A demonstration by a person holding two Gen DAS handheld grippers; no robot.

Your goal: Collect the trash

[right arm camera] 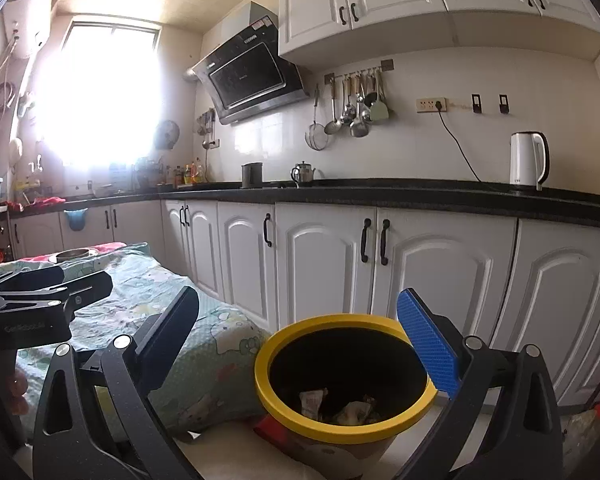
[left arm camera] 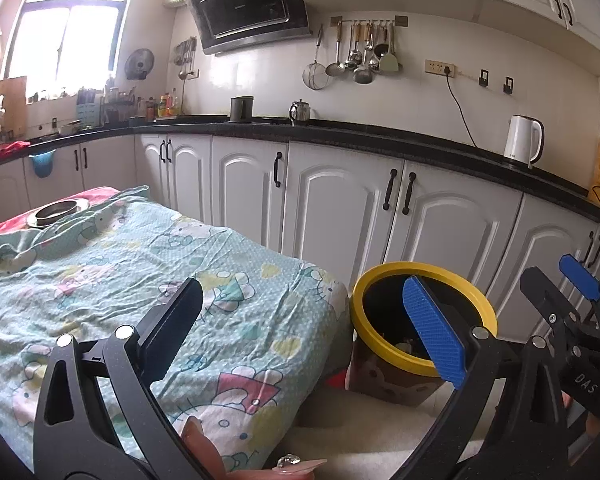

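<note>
Both claws spread and empty over a yellow-rimmed bin [right arm camera: 342,376] beside a cloth-covered table.

Right claw [right arm camera: 306,344] held wide just above the bin mouth, nothing between its fingers, likely poised as after a drop or before another reach. Left claw [left arm camera: 308,328] likewise wide and empty, bin ahead and to its right, patterned cloth [left arm camera: 140,280] ahead and to its left. Crumpled wrappers [right arm camera: 332,404] lying at the bottom of the bin, below the right claw. Metal dish [left arm camera: 58,210] resting at the far end of the cloth, contents hidden. No loose trash visible on the cloth.
</note>
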